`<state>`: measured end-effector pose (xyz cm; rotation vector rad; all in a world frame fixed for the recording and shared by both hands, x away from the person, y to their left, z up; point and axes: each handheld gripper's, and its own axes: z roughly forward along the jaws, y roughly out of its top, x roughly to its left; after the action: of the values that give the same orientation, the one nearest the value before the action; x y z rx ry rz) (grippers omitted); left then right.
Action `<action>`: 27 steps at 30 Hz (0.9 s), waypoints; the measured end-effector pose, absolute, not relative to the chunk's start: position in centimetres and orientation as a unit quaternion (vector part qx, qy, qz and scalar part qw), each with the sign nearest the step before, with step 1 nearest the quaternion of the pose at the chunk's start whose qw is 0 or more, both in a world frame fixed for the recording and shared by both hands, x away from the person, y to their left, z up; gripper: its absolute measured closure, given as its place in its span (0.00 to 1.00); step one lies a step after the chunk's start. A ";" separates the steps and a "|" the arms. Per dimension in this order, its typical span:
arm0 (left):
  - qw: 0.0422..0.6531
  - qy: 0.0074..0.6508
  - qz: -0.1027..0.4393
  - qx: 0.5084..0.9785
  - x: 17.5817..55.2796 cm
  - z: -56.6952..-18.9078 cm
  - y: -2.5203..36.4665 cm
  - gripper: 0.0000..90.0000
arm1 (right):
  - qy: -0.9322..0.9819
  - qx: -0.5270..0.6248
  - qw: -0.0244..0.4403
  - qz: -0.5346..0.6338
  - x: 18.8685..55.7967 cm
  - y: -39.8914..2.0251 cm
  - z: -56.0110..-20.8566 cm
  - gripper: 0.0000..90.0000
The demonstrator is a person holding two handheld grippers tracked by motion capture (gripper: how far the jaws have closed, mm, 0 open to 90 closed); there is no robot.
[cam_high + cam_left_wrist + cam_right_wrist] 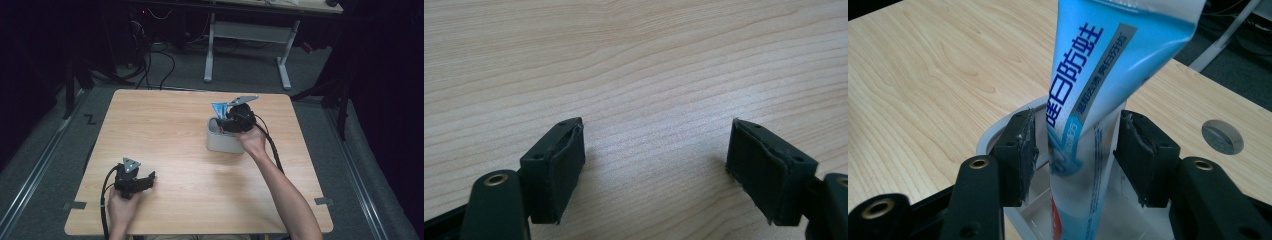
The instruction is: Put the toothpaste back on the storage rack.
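Right gripper view: toothpaste tube [1088, 125] stands in the grey container [998, 132] right of table centre, right gripper [1075, 155] jaws apart around it, release step; next, lift clear; left gripper [654, 170] open, idle.

Dim room, grey floor [47, 145], wooden table [170, 145]

Your forearms are bare, with no sleeve in sight. Your left hand-held gripper [148, 179] is black, topped by a grey three-cornered plate with dark screw dots, and a black cable loops from it. Your right hand-held gripper [218, 123] matches, its cable thick and black. Both have matte black jaws with worn dark pads, small screw holes and brass-ringed pivots.
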<state>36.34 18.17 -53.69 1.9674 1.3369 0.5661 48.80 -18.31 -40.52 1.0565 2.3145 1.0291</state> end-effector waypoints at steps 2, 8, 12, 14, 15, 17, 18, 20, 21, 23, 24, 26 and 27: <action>0.341 0.514 0.218 0.756 36.3 -53.7 18.2 0.26 | 0.825 0.381 0.196 0.369 48.6 -18.5 -40.5 0.55; 0.340 0.514 0.218 0.757 36.4 -53.7 18.1 0.26 | 0.817 0.385 0.191 0.384 48.0 -19.3 -40.2 0.54; 0.340 0.514 0.218 0.756 36.4 -53.7 18.1 0.26 | 0.816 0.387 0.193 0.383 47.8 -19.7 -40.0 0.53; 0.340 0.514 0.219 0.757 36.4 -53.7 18.1 0.26 | 0.815 0.385 0.194 0.387 47.7 -19.9 -39.8 0.53; 0.340 0.514 0.219 0.757 36.4 -53.7 18.1 0.26 | 0.814 0.385 0.196 0.388 47.6 -19.9 -39.8 0.53; 0.340 0.514 0.218 0.757 36.4 -53.7 18.1 0.26 | 0.813 0.384 0.197 0.390 47.5 -20.0 -39.6 0.53; 0.340 0.514 0.218 0.757 36.4 -53.7 18.1 0.26 | 0.813 0.384 0.197 0.391 47.4 -20.1 -39.6 0.53; 0.340 0.514 0.219 0.756 36.4 -53.7 18.1 0.26 | 0.813 0.383 0.200 0.391 47.3 -20.2 -39.4 0.53; 0.340 0.514 0.218 0.757 36.4 -53.7 18.1 0.26 | 0.812 0.384 0.200 0.391 47.2 -20.2 -39.4 0.53; 0.340 0.514 0.218 0.757 36.4 -53.7 18.1 0.26 | 0.811 0.383 0.202 0.394 47.1 -20.4 -39.3 0.53; 0.340 0.514 0.219 0.757 36.4 -53.7 18.1 0.26 | 0.812 0.382 0.204 0.392 47.1 -20.5 -39.2 0.53; 0.340 0.514 0.219 0.757 36.4 -53.7 18.1 0.26 | 0.811 0.382 0.207 0.391 46.9 -20.6 -39.1 0.53; 0.340 0.514 0.219 0.757 36.4 -53.7 18.1 0.26 | 0.810 0.383 0.208 0.392 46.9 -20.7 -39.1 0.53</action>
<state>36.36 18.12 -53.69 1.9697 1.3387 0.5696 46.88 -20.72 -39.07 1.0660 2.2556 1.0923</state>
